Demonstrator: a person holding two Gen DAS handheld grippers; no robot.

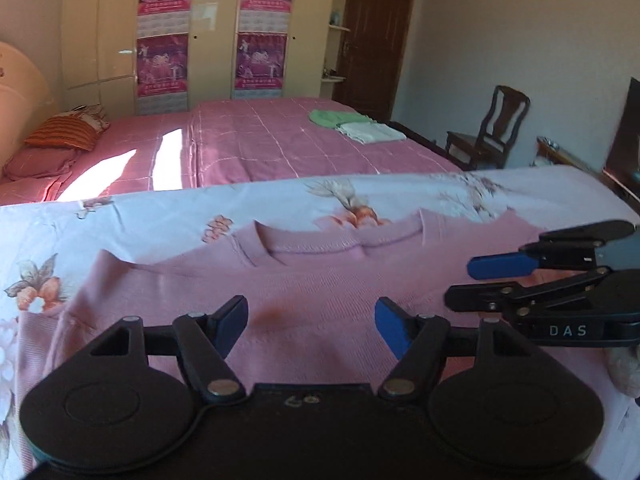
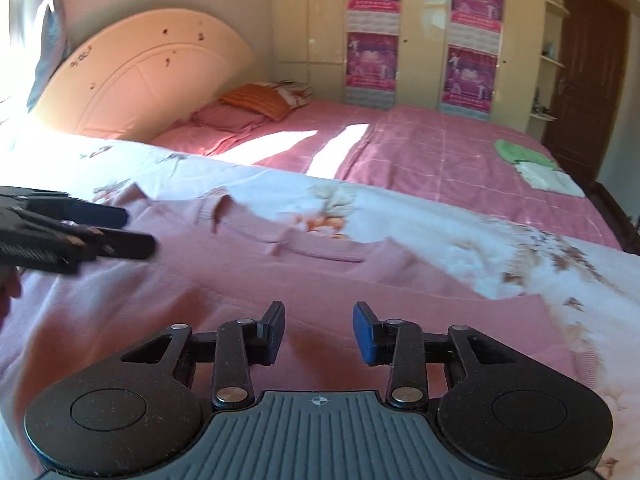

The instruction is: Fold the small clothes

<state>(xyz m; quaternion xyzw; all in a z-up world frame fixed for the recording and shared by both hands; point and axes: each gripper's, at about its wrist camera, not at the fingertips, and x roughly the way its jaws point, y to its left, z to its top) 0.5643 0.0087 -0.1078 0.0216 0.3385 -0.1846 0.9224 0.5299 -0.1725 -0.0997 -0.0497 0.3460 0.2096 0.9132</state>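
Note:
A pink knit sweater [image 1: 312, 280] lies spread flat on a floral sheet [image 1: 160, 216], neckline away from me; it also shows in the right wrist view [image 2: 280, 280]. My left gripper [image 1: 311, 326] is open and empty, just above the sweater's chest near a reddish stain [image 1: 272, 312]. My right gripper [image 2: 319, 332] is open and empty over the sweater's body. The right gripper also shows at the right edge of the left wrist view [image 1: 460, 282], and the left gripper at the left edge of the right wrist view [image 2: 140, 232].
Beyond the floral sheet is a bed with a pink checked cover [image 1: 280, 140]. On it lie a folded green garment [image 1: 332, 117] and a folded white one [image 1: 368, 132]. Pillows [image 1: 64, 136], a wardrobe [image 1: 200, 28], a wooden chair [image 1: 492, 128] and a door stand behind.

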